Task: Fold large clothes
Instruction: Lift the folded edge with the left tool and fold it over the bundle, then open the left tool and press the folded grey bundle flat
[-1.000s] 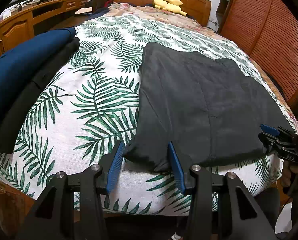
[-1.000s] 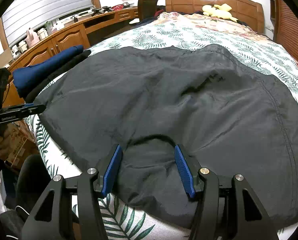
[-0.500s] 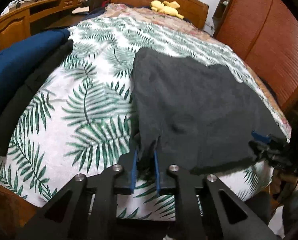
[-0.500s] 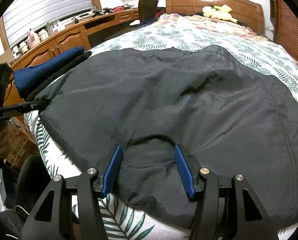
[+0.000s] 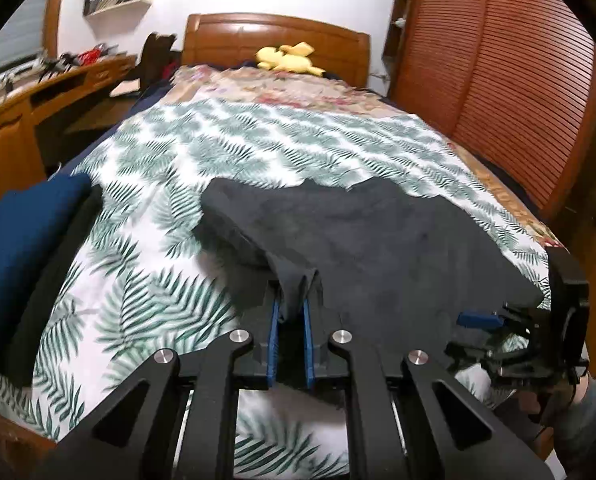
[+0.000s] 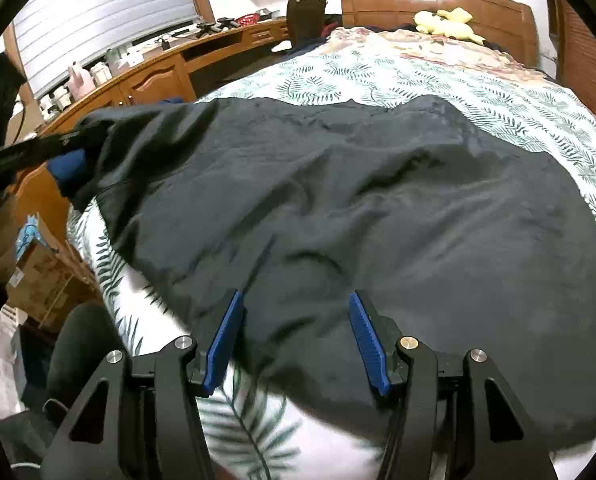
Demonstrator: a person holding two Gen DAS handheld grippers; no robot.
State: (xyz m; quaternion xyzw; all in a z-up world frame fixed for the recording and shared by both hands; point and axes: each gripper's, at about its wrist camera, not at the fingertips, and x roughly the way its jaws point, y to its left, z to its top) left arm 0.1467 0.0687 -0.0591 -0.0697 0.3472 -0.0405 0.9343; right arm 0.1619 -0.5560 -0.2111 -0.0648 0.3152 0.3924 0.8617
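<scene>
A large dark grey garment lies spread on the bed with the leaf-print sheet. My left gripper is shut on the garment's near left corner and holds it lifted off the sheet. In the right wrist view the garment fills the middle. My right gripper is open, its blue pads either side of the garment's near edge, not closed on it. The left gripper shows at the left of the right wrist view, holding the raised corner.
A folded navy garment on a black one lies at the sheet's left edge. A wooden desk runs along the left, a headboard with a yellow plush toy at the far end, a slatted wardrobe on the right.
My left gripper closed on the garment's near left corner and lifted it, pulling that side up off the sheet. My right gripper stayed open at the near edge.
</scene>
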